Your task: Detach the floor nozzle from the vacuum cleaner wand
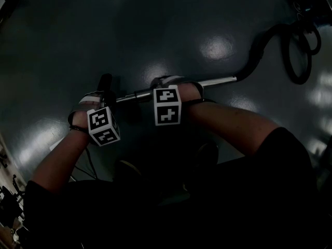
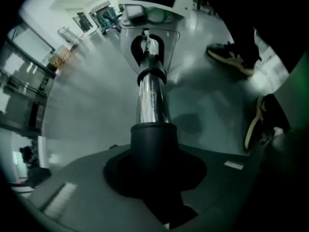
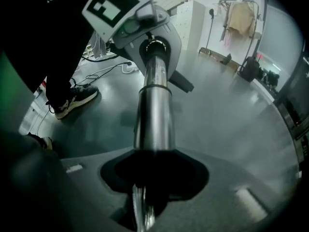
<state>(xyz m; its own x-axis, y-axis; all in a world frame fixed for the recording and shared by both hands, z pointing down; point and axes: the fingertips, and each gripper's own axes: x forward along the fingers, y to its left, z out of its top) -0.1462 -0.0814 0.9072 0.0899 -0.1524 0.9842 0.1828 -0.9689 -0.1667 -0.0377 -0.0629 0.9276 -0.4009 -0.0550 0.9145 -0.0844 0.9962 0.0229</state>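
Observation:
A chrome vacuum wand (image 1: 218, 80) lies across the dark floor, and both grippers hold it from above. The left gripper (image 1: 108, 98) is shut on the black neck of the floor nozzle (image 2: 154, 146) where it meets the wand (image 2: 152, 100); the nozzle (image 1: 105, 82) shows only as a dark shape beyond the hand. A little to the right, my right gripper (image 1: 158, 90) is shut on the chrome tube (image 3: 154, 115). Each gripper view looks along the wand at the other gripper: the right one (image 2: 148, 37) and the left one (image 3: 149, 33). The jaw tips are hidden in all views.
A black hose (image 1: 259, 45) curves from the wand's far end to the vacuum body (image 1: 311, 4) at the top right. The person's shoes (image 2: 231, 57) stand close beside the wand. Cables (image 3: 106, 71) trail on the floor, and a clothes rack (image 3: 241, 18) stands far off.

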